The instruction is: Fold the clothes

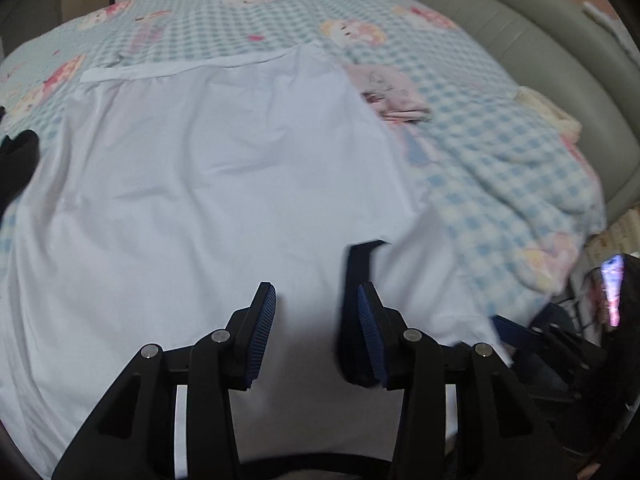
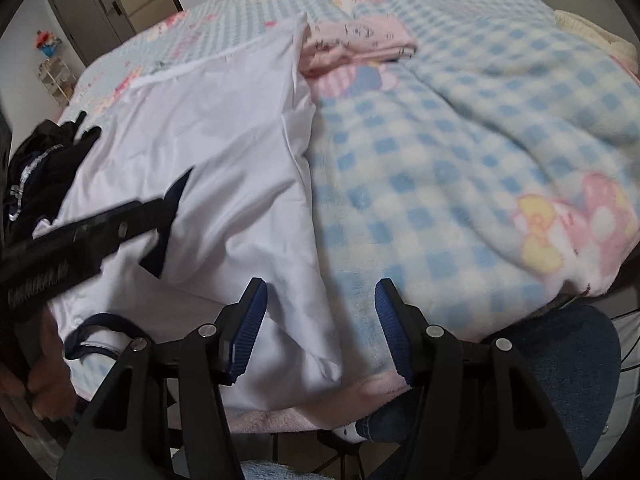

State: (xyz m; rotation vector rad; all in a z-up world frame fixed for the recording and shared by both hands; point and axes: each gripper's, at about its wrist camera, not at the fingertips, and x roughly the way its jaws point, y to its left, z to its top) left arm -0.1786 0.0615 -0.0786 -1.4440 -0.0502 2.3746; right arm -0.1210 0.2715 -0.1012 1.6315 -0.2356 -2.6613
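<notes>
A white garment [image 1: 208, 184] with navy trim [image 1: 362, 258] lies spread flat on the bed, its hem band at the far end. My left gripper [image 1: 316, 300] hovers open just over its near part, with only cloth showing between the fingers. In the right wrist view the same white garment [image 2: 208, 152] fills the left half. My right gripper [image 2: 320, 300] is open above the garment's right edge, where it meets the blanket. The left gripper's black body [image 2: 80, 236] reaches in from the left over the cloth.
A blue-and-white checkered blanket [image 2: 460, 152] with cartoon prints covers the bed. A folded pink garment [image 2: 356, 40] lies beyond the white one. Dark clothes [image 2: 36, 168] are piled at the left. A grey padded headboard [image 1: 540, 52] curves along the right. A hand [image 2: 44, 380] holds the left tool.
</notes>
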